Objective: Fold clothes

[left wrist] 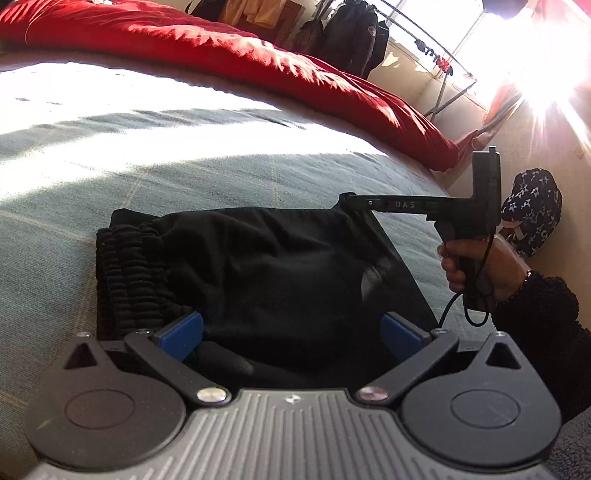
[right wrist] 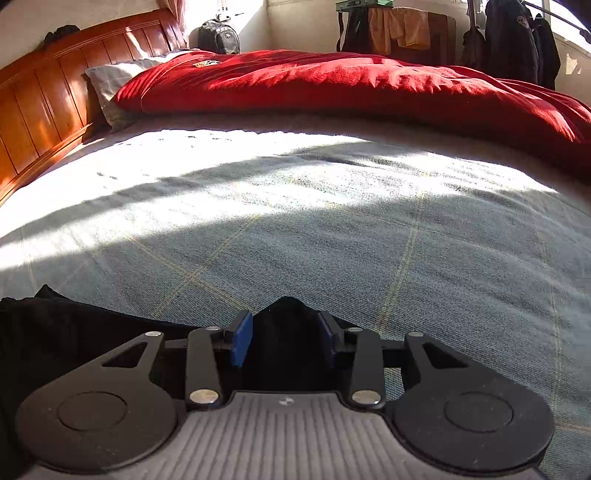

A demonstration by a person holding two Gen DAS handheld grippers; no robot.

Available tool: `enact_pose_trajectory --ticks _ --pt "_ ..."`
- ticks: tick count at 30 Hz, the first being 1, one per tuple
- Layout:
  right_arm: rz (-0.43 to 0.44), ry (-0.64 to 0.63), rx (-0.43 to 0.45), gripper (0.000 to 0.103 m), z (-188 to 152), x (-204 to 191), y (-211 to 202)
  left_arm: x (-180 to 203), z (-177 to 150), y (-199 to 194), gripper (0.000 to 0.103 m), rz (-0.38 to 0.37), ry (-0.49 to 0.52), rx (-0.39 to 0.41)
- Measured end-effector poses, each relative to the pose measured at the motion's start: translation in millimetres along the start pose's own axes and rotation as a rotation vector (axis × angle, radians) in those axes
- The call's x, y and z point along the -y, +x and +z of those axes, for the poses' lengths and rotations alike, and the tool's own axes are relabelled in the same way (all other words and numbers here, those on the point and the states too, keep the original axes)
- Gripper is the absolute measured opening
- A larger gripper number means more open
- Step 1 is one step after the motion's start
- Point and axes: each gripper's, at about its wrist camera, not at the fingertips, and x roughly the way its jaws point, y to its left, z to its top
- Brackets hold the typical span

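A black garment (left wrist: 258, 266) with a ribbed elastic waistband (left wrist: 122, 277) lies on the grey-blue bedspread (left wrist: 184, 177). My left gripper (left wrist: 291, 332) is open wide over its near edge, with the dark cloth lying between the blue pads (left wrist: 181, 332). Seen side-on in the left wrist view, my right gripper (left wrist: 345, 199) reaches in at the garment's far right corner, held by a hand (left wrist: 472, 266). In the right wrist view the right gripper (right wrist: 284, 338) pinches a peaked bunch of the black garment (right wrist: 74, 332) between narrowed pads. The top layer looks puffed up above a flat lower layer.
A red duvet (right wrist: 332, 85) lies along the far side of the bed, with a pillow (right wrist: 110, 81) and a wooden headboard (right wrist: 44, 103) at the left. Jackets and bags hang by the bright window (left wrist: 354, 33). A star-patterned item (left wrist: 532, 218) sits beyond the bed's right edge.
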Motion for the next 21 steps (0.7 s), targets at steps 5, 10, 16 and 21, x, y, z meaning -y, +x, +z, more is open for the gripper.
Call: enact_pose_trajectory --ticks 5,10,16,21 --pt "-0.008 -0.042 0.002 0.045 -4.1 -23.8 -34.4 -9.9 3.5 9.1 0.102 -0.026 0.018 -0.032" --pt "-0.047 -0.031 -0.03 0.049 -10.2 -35.0 -40.5 -12.5 1.6 5.0 0.102 -0.041 0.03 -0.037" --pt "-0.016 -0.036 -0.026 0.052 -10.8 -54.0 -52.3 -14.5 -2.1 -3.2 0.102 -0.03 0.037 -0.032" --pt "0.005 -0.068 -0.035 0.055 -10.4 -74.6 -53.3 -19.1 -6.4 -7.3 0.102 -0.034 0.025 -0.033"
